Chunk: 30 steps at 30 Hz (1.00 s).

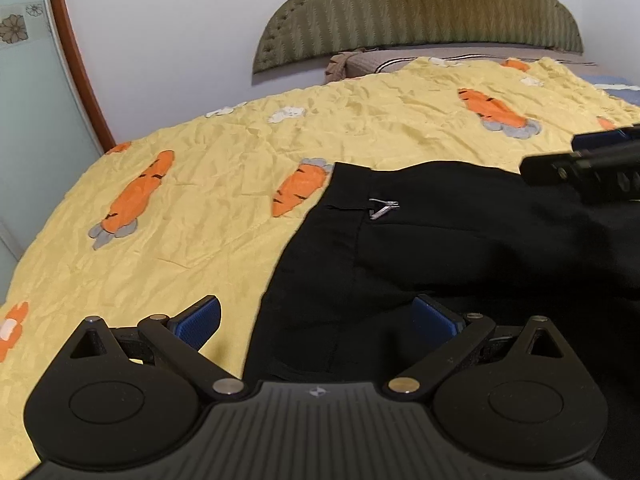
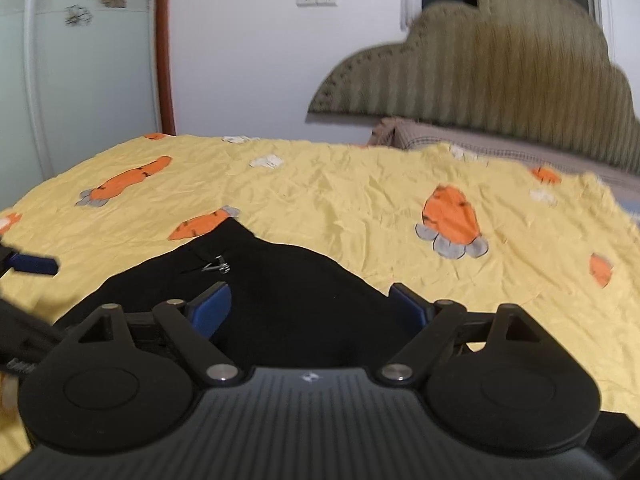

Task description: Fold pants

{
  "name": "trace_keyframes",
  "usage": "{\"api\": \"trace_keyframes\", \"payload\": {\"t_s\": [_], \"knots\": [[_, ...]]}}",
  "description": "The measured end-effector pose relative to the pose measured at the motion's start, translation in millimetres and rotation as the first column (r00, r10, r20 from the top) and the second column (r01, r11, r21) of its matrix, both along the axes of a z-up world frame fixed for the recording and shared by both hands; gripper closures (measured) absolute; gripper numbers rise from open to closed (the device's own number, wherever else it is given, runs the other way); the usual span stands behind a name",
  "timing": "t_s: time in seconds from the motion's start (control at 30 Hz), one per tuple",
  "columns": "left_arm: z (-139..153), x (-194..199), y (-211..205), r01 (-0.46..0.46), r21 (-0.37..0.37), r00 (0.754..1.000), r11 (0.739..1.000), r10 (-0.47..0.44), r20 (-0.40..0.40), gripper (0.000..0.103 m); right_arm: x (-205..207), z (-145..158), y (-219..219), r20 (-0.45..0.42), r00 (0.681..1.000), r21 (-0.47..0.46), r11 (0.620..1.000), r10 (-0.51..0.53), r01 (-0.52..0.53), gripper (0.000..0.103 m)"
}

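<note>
Black pants (image 1: pixel 440 248) lie flat on the yellow carrot-print bedspread (image 1: pixel 180 232), their waistband toward the left with a small metal clasp (image 1: pixel 384 208) on it. My left gripper (image 1: pixel 318 320) is open just above the pants' near left edge, one blue pad (image 1: pixel 200 324) over the bedspread and the other over black cloth. In the right wrist view the pants (image 2: pixel 288 292) fill the gap of my right gripper (image 2: pixel 311 307), which is open and low over the cloth, and the clasp (image 2: pixel 216 267) lies just ahead. Each gripper shows at the edge of the other's view.
An olive padded headboard (image 1: pixel 420 4) and a brown pillow (image 1: pixel 360 62) are at the far end of the bed. A white wall and a frosted door with a brown frame (image 1: pixel 76 60) stand to the left. Bedspread (image 2: pixel 360 200) stretches beyond the pants.
</note>
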State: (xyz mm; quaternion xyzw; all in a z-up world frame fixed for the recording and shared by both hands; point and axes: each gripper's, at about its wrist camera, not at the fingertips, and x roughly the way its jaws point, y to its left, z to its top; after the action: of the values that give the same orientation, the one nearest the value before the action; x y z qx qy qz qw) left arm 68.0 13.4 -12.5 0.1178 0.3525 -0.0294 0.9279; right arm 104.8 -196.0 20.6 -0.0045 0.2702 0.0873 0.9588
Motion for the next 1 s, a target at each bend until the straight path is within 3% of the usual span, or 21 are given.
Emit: {"api": "trace_keyframes", "payload": {"t_s": [0.2,0.43,0.7,0.77,0.87,1.0], "knots": [[-3.7,8.5,4.8,-0.010,0.011,1.000,1.000,0.010,-0.003,0.001,61.1,-19.0,-11.7,-0.089,0.995,0.032,0.999,0.037,-0.035,0.025],[-9.2,13.5,3.8,-0.009,0.052,1.000,0.999,0.009,0.004,0.001,111.7,-51.6,-12.1,-0.207,0.976,-0.010,0.998,0.066,-0.069,0.026],[-13.9,18.7,1.7,-0.001,0.071,1.000,0.997,0.002,-0.008,0.001,143.7,-67.4,-26.4,-0.275,0.956,0.098,0.992,0.108,-0.084,0.025],[-14.5,19.5,1.0,0.000,0.070,1.000,0.998,0.001,-0.011,0.001,146.6,-66.4,-26.2,-0.284,0.952,0.099,0.991,0.117,-0.093,0.030],[-14.9,20.8,-0.6,0.002,0.066,1.000,0.998,-0.001,-0.015,0.001,146.1,-63.1,-22.5,-0.291,0.945,0.084,0.988,0.150,-0.131,0.071],[-14.5,21.2,-0.9,0.005,0.065,1.000,0.998,-0.004,-0.017,0.001,137.8,-59.7,-17.8,-0.268,0.953,0.044,0.990,0.144,-0.137,0.088]]}}
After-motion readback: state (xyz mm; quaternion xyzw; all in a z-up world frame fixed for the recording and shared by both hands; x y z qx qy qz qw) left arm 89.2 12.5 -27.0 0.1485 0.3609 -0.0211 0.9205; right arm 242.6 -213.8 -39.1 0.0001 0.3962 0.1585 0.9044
